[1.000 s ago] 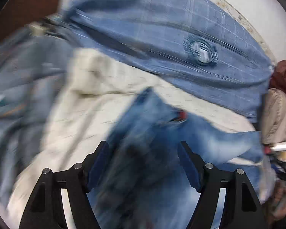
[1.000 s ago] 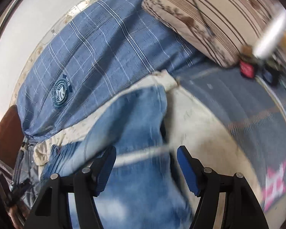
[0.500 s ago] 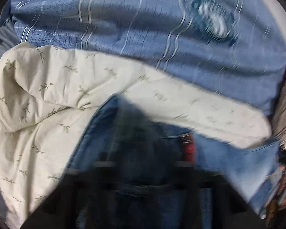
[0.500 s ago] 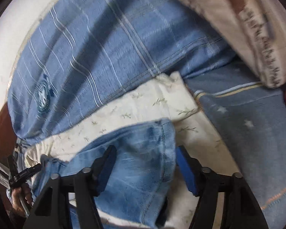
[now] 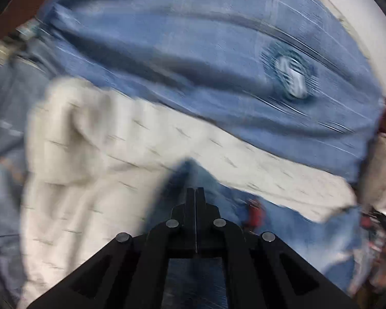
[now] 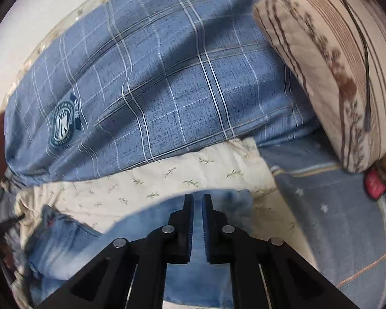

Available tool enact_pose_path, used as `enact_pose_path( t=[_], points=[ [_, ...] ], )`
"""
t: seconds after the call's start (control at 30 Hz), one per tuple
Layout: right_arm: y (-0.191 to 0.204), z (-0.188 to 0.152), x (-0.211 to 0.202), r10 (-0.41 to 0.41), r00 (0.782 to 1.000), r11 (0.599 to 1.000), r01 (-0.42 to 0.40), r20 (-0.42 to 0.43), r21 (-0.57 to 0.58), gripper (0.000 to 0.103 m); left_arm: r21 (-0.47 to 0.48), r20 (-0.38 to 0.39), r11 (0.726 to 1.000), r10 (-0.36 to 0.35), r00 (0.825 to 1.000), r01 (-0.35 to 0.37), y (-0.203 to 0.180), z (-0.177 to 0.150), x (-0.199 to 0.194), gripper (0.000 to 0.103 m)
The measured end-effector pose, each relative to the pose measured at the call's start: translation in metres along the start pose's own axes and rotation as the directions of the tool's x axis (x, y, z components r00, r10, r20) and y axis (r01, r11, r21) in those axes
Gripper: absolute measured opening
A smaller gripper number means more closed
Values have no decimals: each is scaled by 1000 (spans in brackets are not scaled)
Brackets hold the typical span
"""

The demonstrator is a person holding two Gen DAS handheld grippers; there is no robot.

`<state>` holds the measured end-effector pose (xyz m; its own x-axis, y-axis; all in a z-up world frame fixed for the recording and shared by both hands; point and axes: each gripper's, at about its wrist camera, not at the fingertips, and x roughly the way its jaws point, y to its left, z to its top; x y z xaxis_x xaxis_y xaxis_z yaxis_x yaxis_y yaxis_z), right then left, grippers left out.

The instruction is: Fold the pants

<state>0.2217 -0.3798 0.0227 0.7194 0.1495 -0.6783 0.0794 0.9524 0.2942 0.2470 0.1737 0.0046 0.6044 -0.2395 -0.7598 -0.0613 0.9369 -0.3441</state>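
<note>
Blue jeans [image 5: 283, 234] lie on a cream sprigged sheet [image 5: 103, 154], a red tag [image 5: 254, 213] on them. My left gripper [image 5: 195, 193] pinches a raised corner of the denim. Its fingers stand almost together and its jaws are opening by a hair. The left wrist view is blurred by motion. In the right wrist view the jeans [image 6: 141, 229] spread to the left and below. My right gripper [image 6: 197, 200] is shut on their far edge, with denim in the thin slit between the blue pads [image 6: 190, 219].
A blue plaid quilt [image 6: 167, 90] with a round badge [image 6: 63, 123] is heaped behind the cream sheet [image 6: 167, 180]. A striped beige pillow [image 6: 334, 64] lies at the right. A blue star-print sheet [image 6: 334, 219] and a small red object [image 6: 373, 182] are beside it.
Both grippers were wide open over the denim a second ago and have since closed on it. Both views have shifted sideways across the bed, and the denim edge now rises at the fingertips.
</note>
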Motion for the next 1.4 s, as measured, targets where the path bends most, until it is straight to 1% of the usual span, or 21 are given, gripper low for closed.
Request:
enact_pose_path(
  t=[0.03, 0.1, 0.17, 0.23, 0.37, 0.4, 0.43, 0.47, 0.6, 0.63, 0.67, 0.7, 0.83, 0.9, 0.97, 1.07, 1.1, 1.17, 1.2, 1.23, 1.4],
  points=[
    [-4, -2, 2, 9, 1000, 1000, -8, -10, 17, 11, 9, -27, 1000, -16, 1000, 17, -2, 0, 6, 33],
    [-13, -10, 10, -16, 999, 1000, 17, -42, 23, 26, 9, -79, 999, -42, 996, 43, -7, -2, 20, 70],
    [-22, -18, 16, -43, 997, 998, 47, -68, 47, 67, 32, -79, 999, -24, 997, 26, -14, -1, 32, 71],
    [-33, -25, 15, -20, 998, 996, 25, -58, 84, 68, 21, -68, 1000, 9, 998, -7, -16, 4, 39, 71],
    [-46, -25, 14, 18, 998, 994, -12, -52, 111, 68, 2, -113, 999, -39, 993, 39, -23, 10, 63, 68],
    [-47, -24, 16, 16, 998, 995, -10, -55, 103, 68, 8, -130, 999, -39, 991, 40, -24, 9, 70, 46],
    [-48, -24, 18, 15, 998, 995, -8, -61, 102, 68, 15, -160, 1000, -17, 987, 20, -27, 9, 78, 4],
    [-48, -24, 22, 7, 998, 995, 0, -67, 102, 68, -3, -192, 1000, 0, 981, 0, -26, 7, 86, 0],
    [-46, -22, 40, 35, 993, 996, -26, -110, 88, 68, 10, -150, 997, 79, 986, -78, -28, 0, 89, 0],
    [-44, -22, 44, 37, 992, 997, -28, -125, 76, 61, 1, -120, 996, 93, 988, -94, -27, -1, 84, 0],
    [-39, -21, 48, 33, 990, 998, -25, -139, 55, 34, -8, -96, 994, 109, 989, -110, -26, -1, 78, 0],
    [-34, -21, 51, 15, 988, 999, -9, -155, 36, 20, -15, -59, 990, 141, 988, -142, -23, -2, 67, 0],
    [-11, -15, 36, -6, 994, 999, 2, -110, -37, 16, -57, 105, 976, 215, 971, -210, -6, 0, 18, 0],
    [3, -4, 25, -3, 998, 998, -1, -66, -69, 16, -56, 121, 988, 147, 982, -141, 0, -1, 3, 0],
    [13, 4, 22, -5, 999, 996, 1, -39, -90, 16, -9, 98, 998, 66, 993, -66, -1, -4, -1, 0],
    [18, 8, 27, -20, 999, 995, 15, -41, -102, 16, 23, -27, 997, -67, 997, 68, -9, -8, 16, 0],
    [16, 3, 30, -27, 998, 995, 22, -51, -97, 16, 32, -43, 997, -66, 997, 67, -13, -11, 23, 3],
    [10, -5, 37, -34, 997, 996, 29, -68, -83, 16, 35, -102, 997, -71, 992, 75, -19, -11, 45, 25],
    [3, -10, 41, -35, 996, 998, 30, -79, -63, 16, 15, -131, 997, -78, 988, 81, -19, -10, 54, 47],
    [-2, -14, 42, -34, 996, 998, 29, -85, -50, 16, -3, -142, 997, -75, 987, 75, -19, -9, 59, 53],
    [-17, -20, 42, -6, 996, 1000, 4, -91, -21, 17, -70, -126, 995, -73, 989, 65, -7, -3, 70, 53]
  ],
)
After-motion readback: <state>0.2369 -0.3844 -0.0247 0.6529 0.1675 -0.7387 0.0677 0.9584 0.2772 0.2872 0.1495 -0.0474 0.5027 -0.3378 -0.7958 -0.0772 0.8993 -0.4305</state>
